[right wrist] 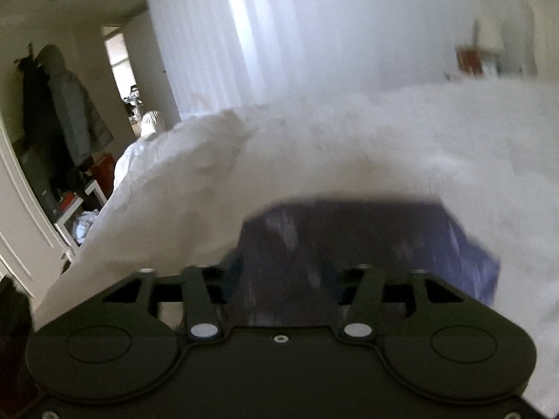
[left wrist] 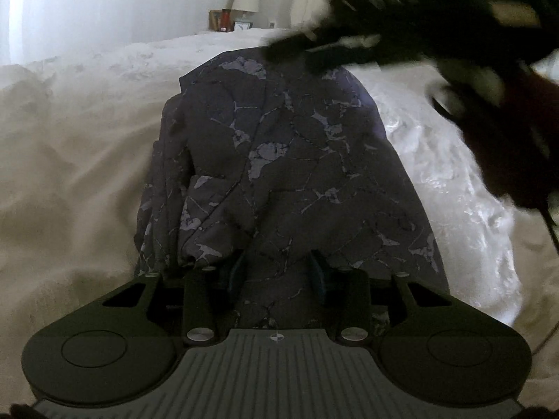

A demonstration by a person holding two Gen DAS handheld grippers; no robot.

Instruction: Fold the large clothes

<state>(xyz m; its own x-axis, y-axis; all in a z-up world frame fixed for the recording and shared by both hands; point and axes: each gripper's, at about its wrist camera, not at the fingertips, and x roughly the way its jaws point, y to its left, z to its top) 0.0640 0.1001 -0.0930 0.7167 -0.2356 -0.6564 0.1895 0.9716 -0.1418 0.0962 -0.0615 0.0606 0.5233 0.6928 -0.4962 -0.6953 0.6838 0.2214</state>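
Two hand-held grippers, left (left wrist: 277, 269), right (right wrist: 279, 276), purple patterned garment (left wrist: 279, 139), white bedding (left wrist: 70, 157)

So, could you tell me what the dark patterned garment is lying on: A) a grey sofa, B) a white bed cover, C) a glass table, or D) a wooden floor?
B: the left wrist view shows the dark patterned garment spread over a rumpled white bed cover.

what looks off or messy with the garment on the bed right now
The dark patterned garment lies bunched on the white bedding: its left edge is rumpled into uneven pleats, not flat. Nothing looks torn or spilled.
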